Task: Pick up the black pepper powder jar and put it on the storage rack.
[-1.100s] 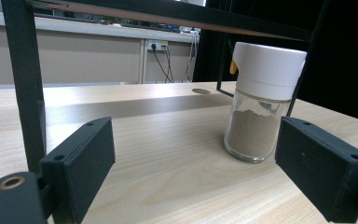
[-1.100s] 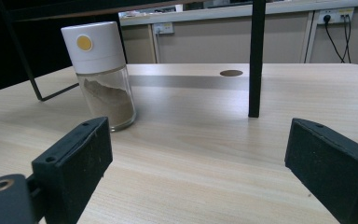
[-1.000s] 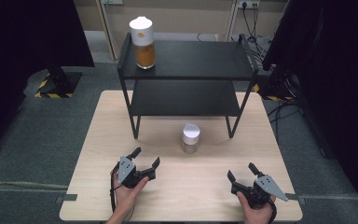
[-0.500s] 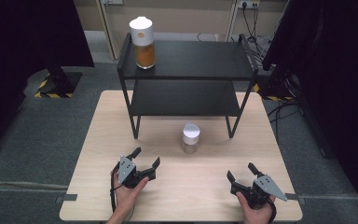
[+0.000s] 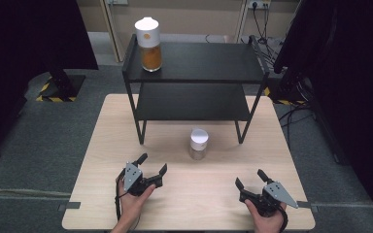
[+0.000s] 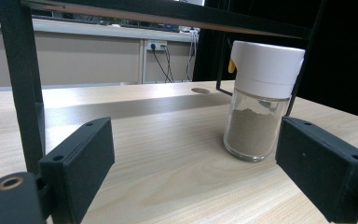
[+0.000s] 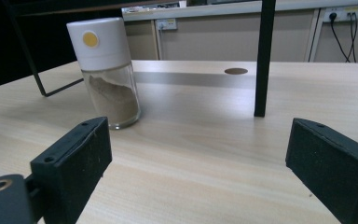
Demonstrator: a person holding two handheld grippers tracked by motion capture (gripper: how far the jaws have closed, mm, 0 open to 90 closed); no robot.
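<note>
stage: start, nothing grasped | left gripper (image 5: 150, 171) fingers spread, empty | right gripper (image 5: 250, 180) fingers spread, empty | jar (image 5: 198, 144) untouched on desk (image 5: 102, 145), pickup pending

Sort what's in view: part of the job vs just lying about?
In the job:
- small glass jar of beige powder with white cap
- left tongs, open
- right tongs, open

Lying about:
- tall white-capped glass jar of orange powder
- black two-tier metal shelf
- light wooden table
</note>
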